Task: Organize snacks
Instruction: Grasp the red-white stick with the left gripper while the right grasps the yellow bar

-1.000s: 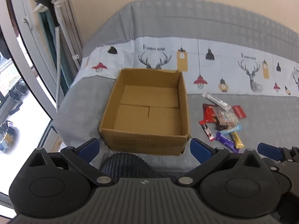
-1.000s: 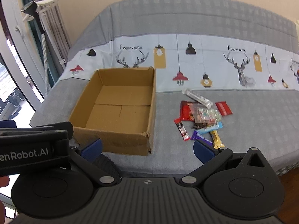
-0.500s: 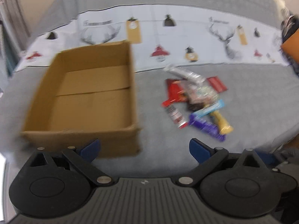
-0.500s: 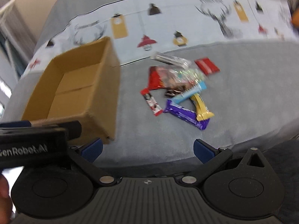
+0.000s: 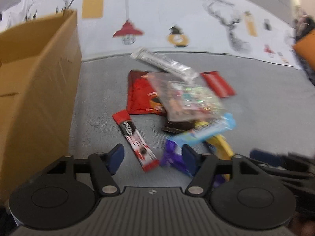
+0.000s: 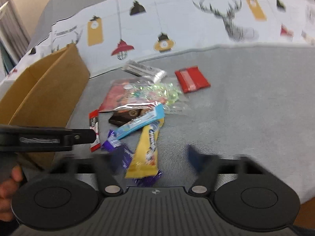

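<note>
A pile of snacks lies on the grey bedspread [image 5: 256,102]: a red-black stick [image 5: 135,140], a purple bar [image 5: 173,159], a yellow bar [image 6: 146,151], a blue bar [image 6: 140,123], a clear candy bag [image 5: 187,96], a red pouch [image 5: 139,92], a small red packet [image 6: 192,79]. An open cardboard box [image 5: 37,90] stands left of them. My left gripper [image 5: 152,158] is open, low over the near end of the red-black stick and the purple bar. My right gripper [image 6: 152,158] is open over the yellow bar and also shows in the left wrist view [image 5: 275,163].
A silver wrapped stick [image 5: 163,63] lies at the far side of the pile. The bed cover has a white band printed with lamps and deer [image 6: 232,23]. An orange object [image 5: 307,49] sits at the right edge. A hand [image 6: 7,188] holds the left gripper.
Both grippers have moved forward and down to the snack pile. The box has slid to the left edge of both views and the snacks now fill the middle.
</note>
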